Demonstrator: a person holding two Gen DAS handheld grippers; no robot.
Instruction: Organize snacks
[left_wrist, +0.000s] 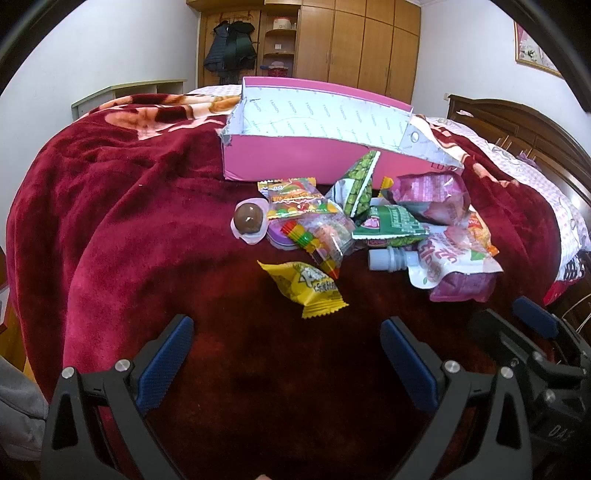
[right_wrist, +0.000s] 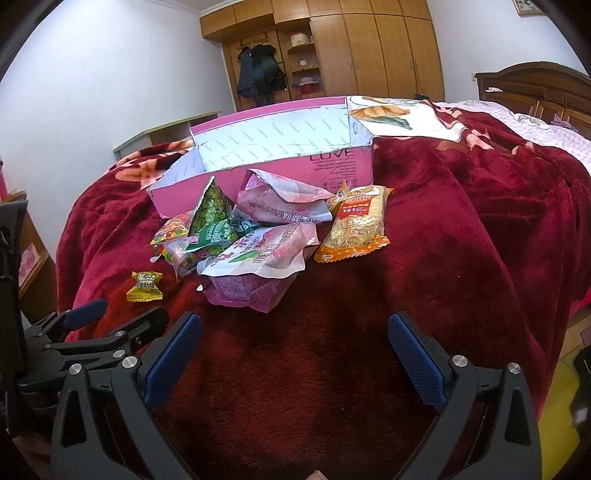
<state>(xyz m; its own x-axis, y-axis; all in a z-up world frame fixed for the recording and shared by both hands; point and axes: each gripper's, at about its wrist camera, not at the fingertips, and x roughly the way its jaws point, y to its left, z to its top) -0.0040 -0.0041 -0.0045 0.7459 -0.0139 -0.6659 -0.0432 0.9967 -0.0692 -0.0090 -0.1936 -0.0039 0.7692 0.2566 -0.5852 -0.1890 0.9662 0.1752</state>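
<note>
- the left claw (left_wrist: 286, 350) hovers low over the dark red blanket (left_wrist: 129, 221) on the bed, its blue pads spread wide with nothing between them.
- the right claw (right_wrist: 295, 345) hovers the same way beside it, also spread wide and empty.
- the snacks lie in a loose heap on the blanket, just in front of the open pink box (left_wrist: 295, 158), which shows nothing inside from these angles.
- a yellow candy packet (left_wrist: 308, 286) lies apart from the heap, nearest the left claw.
- a round chocolate ball (left_wrist: 249, 219) in clear wrap sits at the heap's left edge, touching a colourful gummy bag (left_wrist: 306, 214).
- a green pea packet (left_wrist: 356, 184) leans upright against the box front.
- crumpled pink bags (right_wrist: 258, 280) fill the middle; a white-capped pouch (left_wrist: 391, 258) pokes out beneath them.
- an orange noodle packet (right_wrist: 356, 225) lies at the right side of the heap, near the box corner.
</note>
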